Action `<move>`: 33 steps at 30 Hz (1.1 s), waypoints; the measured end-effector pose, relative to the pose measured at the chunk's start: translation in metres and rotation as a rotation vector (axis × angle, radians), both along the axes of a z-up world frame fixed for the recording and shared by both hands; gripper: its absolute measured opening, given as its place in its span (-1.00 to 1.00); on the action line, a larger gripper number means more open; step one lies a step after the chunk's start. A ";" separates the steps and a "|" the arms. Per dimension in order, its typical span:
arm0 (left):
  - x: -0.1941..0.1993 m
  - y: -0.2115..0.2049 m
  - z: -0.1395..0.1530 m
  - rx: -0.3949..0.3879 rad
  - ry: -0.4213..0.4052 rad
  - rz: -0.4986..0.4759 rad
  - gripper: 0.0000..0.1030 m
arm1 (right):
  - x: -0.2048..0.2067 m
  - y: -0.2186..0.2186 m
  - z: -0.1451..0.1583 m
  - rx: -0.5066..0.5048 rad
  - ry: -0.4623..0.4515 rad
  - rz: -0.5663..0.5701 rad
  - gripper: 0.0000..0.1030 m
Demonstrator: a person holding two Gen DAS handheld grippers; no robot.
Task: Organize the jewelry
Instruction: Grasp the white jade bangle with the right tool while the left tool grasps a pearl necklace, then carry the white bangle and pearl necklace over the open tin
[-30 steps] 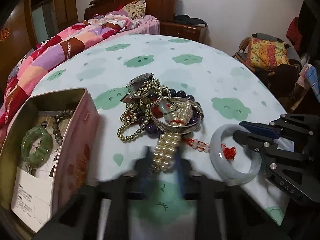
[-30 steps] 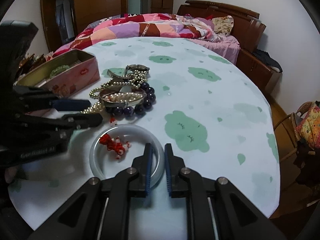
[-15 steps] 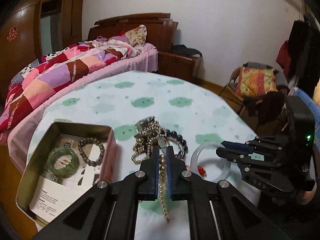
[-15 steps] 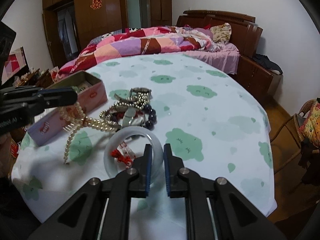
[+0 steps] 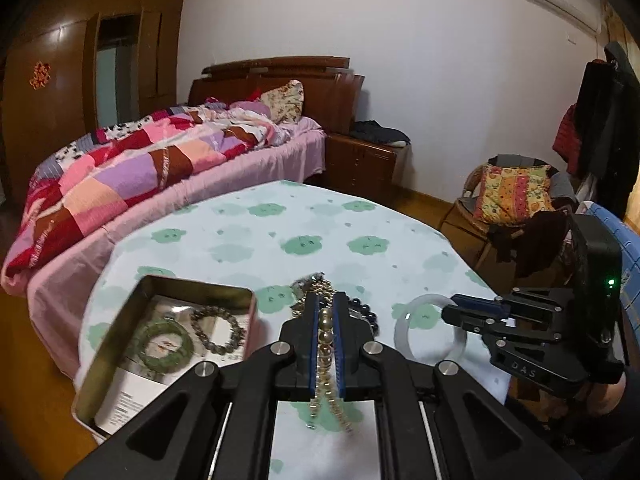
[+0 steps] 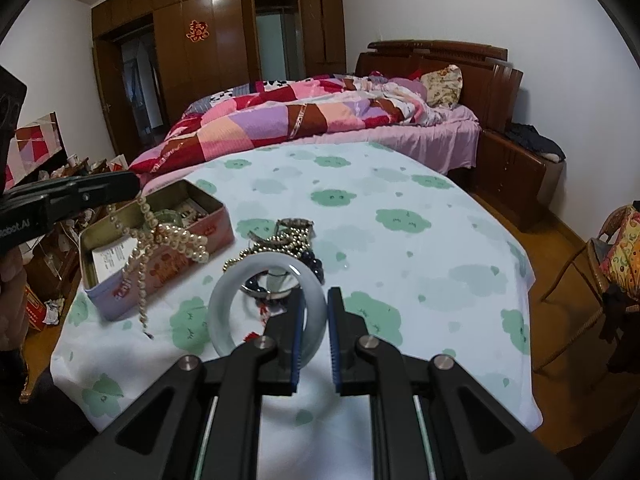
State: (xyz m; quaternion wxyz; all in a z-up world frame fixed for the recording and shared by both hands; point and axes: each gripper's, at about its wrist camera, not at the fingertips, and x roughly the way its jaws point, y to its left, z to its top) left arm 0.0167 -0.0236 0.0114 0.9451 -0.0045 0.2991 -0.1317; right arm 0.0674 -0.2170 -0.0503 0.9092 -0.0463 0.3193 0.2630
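Note:
My left gripper is shut on a pearl necklace and holds it raised; in the right wrist view the pearls hang over the open tin box. My right gripper is shut on a pale jade bangle, lifted off the table; the bangle also shows in the left wrist view. The tin box holds a green bangle and a bead bracelet. A jewelry pile lies on the tablecloth.
The round table has a white cloth with green cloud prints. A bed with a patchwork quilt stands behind it. A chair with a cushion stands to the right. A person's hand holds the left gripper.
Both grippers have risen. The left one has lifted the pearl necklace off the pile toward the tin box. The right one has lifted the jade bangle off the cloth.

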 end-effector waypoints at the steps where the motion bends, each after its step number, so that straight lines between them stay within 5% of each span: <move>1: 0.000 0.001 0.001 0.001 -0.002 0.006 -0.90 | -0.001 0.000 0.000 0.001 -0.001 0.001 -0.74; 33: 0.011 0.089 0.022 0.049 -0.063 0.224 -0.90 | 0.023 0.090 0.041 0.007 -0.076 0.142 -0.74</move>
